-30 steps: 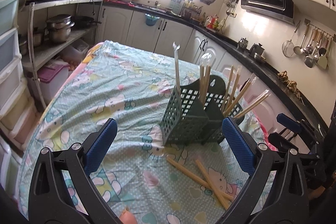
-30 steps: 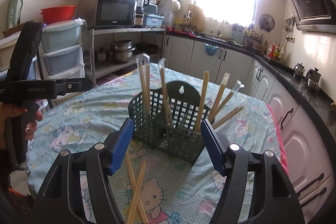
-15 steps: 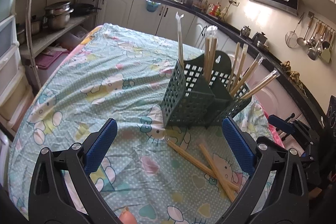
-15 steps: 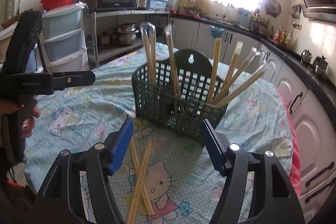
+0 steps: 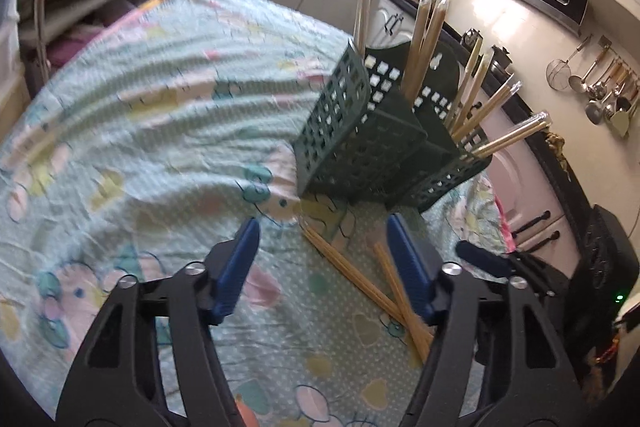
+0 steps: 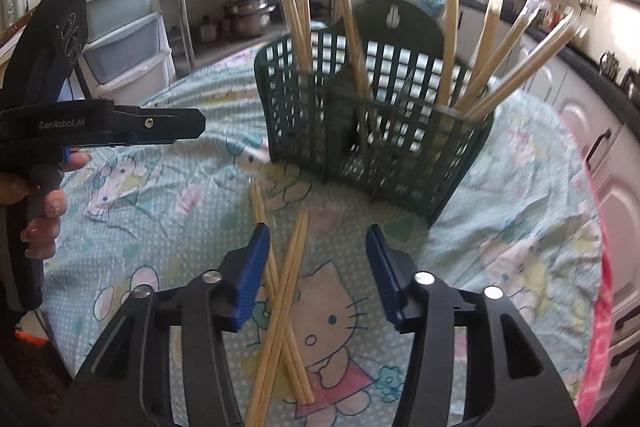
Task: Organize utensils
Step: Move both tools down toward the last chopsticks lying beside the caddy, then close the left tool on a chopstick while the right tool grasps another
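Both grippers, left [image 5: 322, 263] and right [image 6: 318, 269], have just been closing to half-wide and grip nothing. The loose chopsticks [image 6: 280, 291] lie crossed on the cloth [image 6: 132, 227] before the basket [image 6: 372, 123]. Pinching at the crossing may lift both pairs or flick one away, since the right gripper's left pad sits just beside them.

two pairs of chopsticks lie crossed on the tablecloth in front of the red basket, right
Not quite: the basket is dark green, not red. The right wrist view shows it clearly, with the chopsticks lying crossed on the tablecloth in front of it.
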`<state>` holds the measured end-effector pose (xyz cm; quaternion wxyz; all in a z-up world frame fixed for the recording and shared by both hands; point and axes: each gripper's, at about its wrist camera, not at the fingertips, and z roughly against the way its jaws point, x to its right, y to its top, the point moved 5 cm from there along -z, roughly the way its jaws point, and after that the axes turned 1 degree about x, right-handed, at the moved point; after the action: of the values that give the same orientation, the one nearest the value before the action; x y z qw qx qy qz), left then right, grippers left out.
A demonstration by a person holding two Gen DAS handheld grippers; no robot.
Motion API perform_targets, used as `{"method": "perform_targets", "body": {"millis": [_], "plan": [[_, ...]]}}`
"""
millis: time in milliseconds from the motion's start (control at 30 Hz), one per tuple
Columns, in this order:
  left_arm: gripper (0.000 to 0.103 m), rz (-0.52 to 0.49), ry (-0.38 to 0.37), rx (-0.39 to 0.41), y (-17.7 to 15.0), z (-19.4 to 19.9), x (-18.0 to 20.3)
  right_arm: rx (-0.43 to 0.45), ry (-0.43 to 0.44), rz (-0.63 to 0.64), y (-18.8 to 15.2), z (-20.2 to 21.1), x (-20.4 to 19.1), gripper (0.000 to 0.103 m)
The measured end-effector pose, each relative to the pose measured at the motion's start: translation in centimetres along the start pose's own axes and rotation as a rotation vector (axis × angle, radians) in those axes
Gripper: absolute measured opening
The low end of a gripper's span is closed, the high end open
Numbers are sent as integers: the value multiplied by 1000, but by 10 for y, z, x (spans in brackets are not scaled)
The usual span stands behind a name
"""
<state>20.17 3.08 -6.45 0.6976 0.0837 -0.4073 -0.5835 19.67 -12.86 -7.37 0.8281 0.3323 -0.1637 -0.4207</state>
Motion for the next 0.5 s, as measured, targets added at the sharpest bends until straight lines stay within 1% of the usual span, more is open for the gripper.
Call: {"method": "perform_targets", "body": {"millis": [33,67,133,267,500], "plan": [[47,11,-13,-14,-1,-3,0,-9,8,-5,-1,-3,0,41],[44,29,-28,-31,-3,-8,-1,-16,15,-7,-1,-7,-1,39],[42,53,-42,-57,-7,-16,-2,-24,22,-11,-1,-11,-1,37],[40,71,-54,-96,-12,-30,-1,-46,45,-19,1,-21,-4,33],[39,89,-41,-135,-15,-48,-7,-92,67,-43,0,-40,-3,28]]}}
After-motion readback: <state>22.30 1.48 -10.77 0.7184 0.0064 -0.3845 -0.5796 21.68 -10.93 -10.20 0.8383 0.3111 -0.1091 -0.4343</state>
